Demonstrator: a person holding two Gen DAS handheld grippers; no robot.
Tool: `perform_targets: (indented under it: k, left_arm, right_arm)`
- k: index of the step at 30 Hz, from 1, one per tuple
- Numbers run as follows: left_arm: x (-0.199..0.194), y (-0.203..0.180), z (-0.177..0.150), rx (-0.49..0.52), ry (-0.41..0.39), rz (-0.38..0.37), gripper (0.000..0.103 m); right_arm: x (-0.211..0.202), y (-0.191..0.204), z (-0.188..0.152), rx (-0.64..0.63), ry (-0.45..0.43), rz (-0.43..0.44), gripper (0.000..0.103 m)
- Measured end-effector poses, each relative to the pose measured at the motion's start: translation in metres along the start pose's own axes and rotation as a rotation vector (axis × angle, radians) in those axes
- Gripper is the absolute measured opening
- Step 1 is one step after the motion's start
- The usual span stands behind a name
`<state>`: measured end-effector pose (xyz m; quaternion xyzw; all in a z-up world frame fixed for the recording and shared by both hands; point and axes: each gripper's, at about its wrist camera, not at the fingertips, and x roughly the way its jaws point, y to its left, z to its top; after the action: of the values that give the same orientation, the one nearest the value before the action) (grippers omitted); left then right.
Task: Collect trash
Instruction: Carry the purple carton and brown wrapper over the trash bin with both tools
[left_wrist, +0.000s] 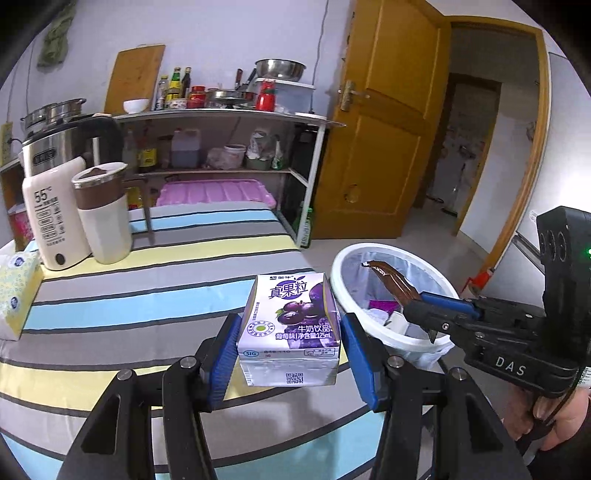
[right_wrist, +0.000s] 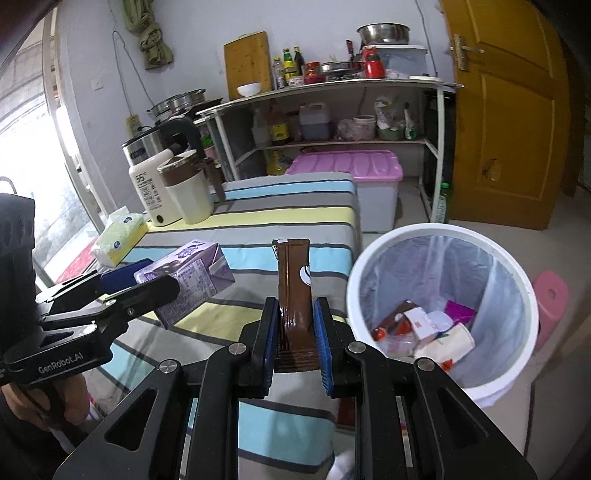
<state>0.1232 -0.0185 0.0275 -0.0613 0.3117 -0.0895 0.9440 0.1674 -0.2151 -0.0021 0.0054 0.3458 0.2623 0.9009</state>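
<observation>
while the left gripper (left_wrist: 288, 358) clamps one purple milk carton (left_wrist: 291, 325) by its flat sides above the striped table (left_wrist: 110, 306), the right gripper (right_wrist: 295, 343) pinches one brown sachet (right_wrist: 294, 295) at its lower end. the carton looks light but crushable, the sachet thin and floppy. beyond stands one white bin (right_wrist: 439, 236) with trash inside.

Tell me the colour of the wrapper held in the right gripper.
The wrapper is glossy dark brown with a small white mark, clearest in the right wrist view.
</observation>
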Motion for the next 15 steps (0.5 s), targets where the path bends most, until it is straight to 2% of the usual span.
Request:
perform_targets:
  k: [15]
  left_arm:
    - [0.050,-0.048,0.014,0.071,0.054,-0.099,0.055]
  right_arm:
    - [-0.011,-0.059,-0.008,0.102,-0.003,-0.101,0.021]
